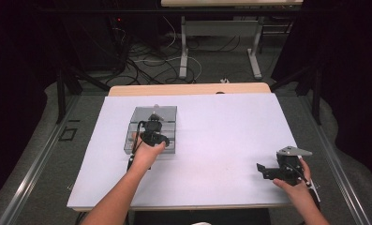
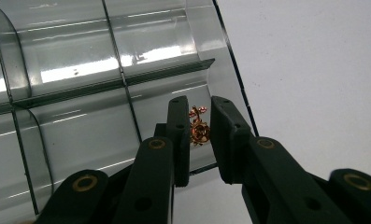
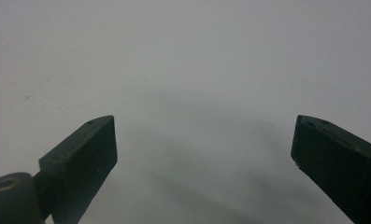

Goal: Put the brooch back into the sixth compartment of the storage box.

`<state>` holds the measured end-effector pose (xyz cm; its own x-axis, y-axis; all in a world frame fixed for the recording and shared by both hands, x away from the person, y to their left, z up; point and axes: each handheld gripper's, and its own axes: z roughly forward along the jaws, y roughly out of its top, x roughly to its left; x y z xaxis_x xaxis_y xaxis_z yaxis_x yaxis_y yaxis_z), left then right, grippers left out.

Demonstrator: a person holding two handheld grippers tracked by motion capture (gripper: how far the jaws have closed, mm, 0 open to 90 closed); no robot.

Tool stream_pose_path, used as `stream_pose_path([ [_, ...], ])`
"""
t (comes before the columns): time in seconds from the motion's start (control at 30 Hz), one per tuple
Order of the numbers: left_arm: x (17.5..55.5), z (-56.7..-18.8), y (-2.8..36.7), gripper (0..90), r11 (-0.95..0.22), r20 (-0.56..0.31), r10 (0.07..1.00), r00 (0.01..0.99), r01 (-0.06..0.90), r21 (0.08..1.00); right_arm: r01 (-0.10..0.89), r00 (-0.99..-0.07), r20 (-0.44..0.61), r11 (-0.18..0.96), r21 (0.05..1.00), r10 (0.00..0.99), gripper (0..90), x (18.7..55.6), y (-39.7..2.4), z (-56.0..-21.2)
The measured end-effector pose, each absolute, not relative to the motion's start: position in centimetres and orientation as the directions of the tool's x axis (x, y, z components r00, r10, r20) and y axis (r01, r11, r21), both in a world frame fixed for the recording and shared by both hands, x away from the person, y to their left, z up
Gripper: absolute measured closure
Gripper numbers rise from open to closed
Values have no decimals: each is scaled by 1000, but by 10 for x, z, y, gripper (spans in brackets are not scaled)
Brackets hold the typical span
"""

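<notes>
Left tool (image 2: 198, 135) pinched almost shut on a tiny gold rose-shaped charm (image 2: 199, 128) over the clear plastic divided box (image 2: 80, 70) left of middle, to drop in; right tool (image 3: 204, 154) wide open, empty.

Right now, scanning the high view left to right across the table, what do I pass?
Clear compartment box with the left gripper over it → bare white table sheet → right gripper near the right edge.

Lab, floor cables (image 1: 146, 61), black curtains (image 1: 352, 70)
</notes>
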<state>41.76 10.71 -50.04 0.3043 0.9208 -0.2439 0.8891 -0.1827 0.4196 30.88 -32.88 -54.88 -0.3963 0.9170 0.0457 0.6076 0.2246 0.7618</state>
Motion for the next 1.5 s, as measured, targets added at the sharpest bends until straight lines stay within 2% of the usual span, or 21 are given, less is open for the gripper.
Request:
stream_pose_path([
  [0.73, 418, -501, 106, 776, -172, -241, 925, 292, 891, 420, 608, -398, 46, 225, 761, 916, 67, 309, -329, -549],
  [1.5, 411, -496, 112, 629, -160, -264, 916, 301, 879, 449, 610, -393, 47, 222, 761, 918, 67, 310, -327, -550],
])
